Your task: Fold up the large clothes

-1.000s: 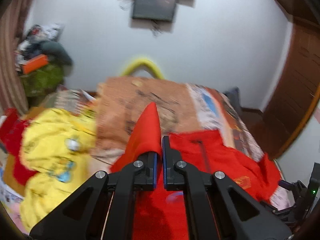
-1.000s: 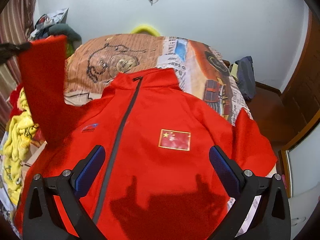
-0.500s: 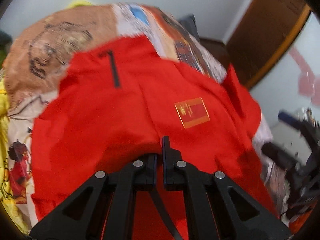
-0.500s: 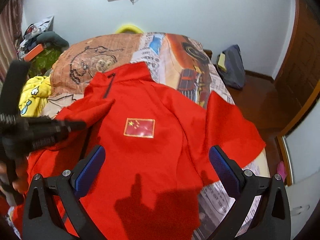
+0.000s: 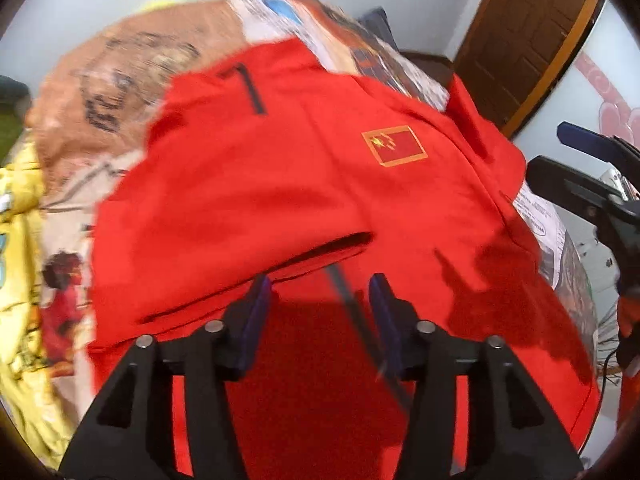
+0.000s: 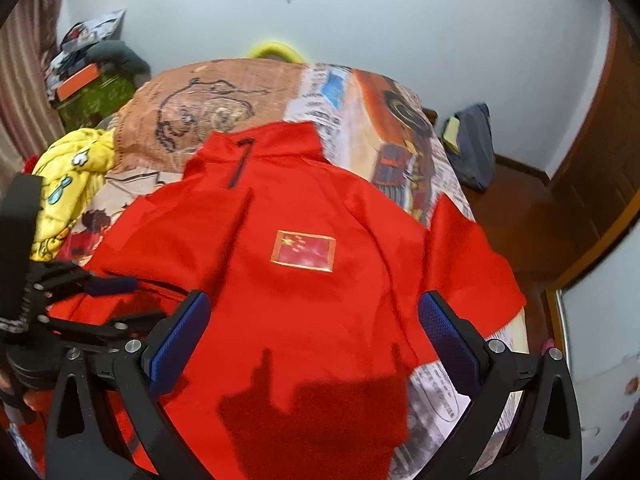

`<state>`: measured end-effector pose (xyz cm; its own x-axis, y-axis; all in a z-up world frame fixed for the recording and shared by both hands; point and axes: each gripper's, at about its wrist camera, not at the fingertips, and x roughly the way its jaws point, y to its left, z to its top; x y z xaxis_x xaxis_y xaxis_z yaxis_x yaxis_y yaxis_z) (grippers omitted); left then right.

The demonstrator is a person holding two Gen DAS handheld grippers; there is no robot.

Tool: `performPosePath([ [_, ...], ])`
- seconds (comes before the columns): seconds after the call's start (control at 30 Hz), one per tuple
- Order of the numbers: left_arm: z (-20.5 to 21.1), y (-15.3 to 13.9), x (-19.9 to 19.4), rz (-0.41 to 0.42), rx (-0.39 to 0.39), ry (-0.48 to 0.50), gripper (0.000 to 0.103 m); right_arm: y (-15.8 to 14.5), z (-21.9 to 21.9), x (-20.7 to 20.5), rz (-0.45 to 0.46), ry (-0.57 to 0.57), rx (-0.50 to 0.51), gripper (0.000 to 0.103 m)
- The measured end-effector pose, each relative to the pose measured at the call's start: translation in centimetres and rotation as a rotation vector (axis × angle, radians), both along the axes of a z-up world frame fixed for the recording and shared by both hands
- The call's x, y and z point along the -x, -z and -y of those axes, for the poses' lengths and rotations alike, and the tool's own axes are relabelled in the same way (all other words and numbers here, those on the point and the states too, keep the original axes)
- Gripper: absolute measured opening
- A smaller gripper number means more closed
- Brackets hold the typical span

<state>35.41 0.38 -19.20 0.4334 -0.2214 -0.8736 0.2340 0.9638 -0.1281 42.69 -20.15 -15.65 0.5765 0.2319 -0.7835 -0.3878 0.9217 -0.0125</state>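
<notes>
Red jacket [image 6: 304, 272] lies front-up on the bed [image 6: 224, 92]; one sleeve [image 5: 224, 216] now folded across the chest; judged next: the opposite sleeve [image 6: 472, 264]; left gripper [image 5: 320, 300] jaws opening, nothing pinched between them; right gripper [image 6: 316, 328] jaws wide apart, empty, above the hem.

Both wrist views look steeply down, close over bed [image 6: 248, 92]; share red jacket [image 5: 280, 184].

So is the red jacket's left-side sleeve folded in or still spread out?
Folded in: that sleeve lies across the red jacket front, covering the zip's lower part.
</notes>
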Motion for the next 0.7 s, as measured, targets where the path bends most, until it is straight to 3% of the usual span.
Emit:
performPosePath([
  [0.17, -7.2, -2.6, 2.4, 0.084, -0.037, -0.119, 0.059, -0.6, -4.4, 0.3, 0.02, -0.085, 0.031, 0.103],
  [0.3, -12.8, -2.9, 3.6, 0.102, -0.066, -0.219, 0.059, 0.5, -8.7, 0.6, 0.01, -0.173, 0.07, 0.103],
  [0.5, -19.4, -0.8, 6.1, 0.069, -0.059, -0.337, 0.059, 3.9, -14.7, 0.8, -0.035, -0.301, 0.151, 0.103],
  [0.7, -21.7, 2.1, 7.1, 0.018, -0.045, -0.385, 0.059, 7.6, -20.6, 0.9, -0.085, -0.427, 0.243, 0.101],
])
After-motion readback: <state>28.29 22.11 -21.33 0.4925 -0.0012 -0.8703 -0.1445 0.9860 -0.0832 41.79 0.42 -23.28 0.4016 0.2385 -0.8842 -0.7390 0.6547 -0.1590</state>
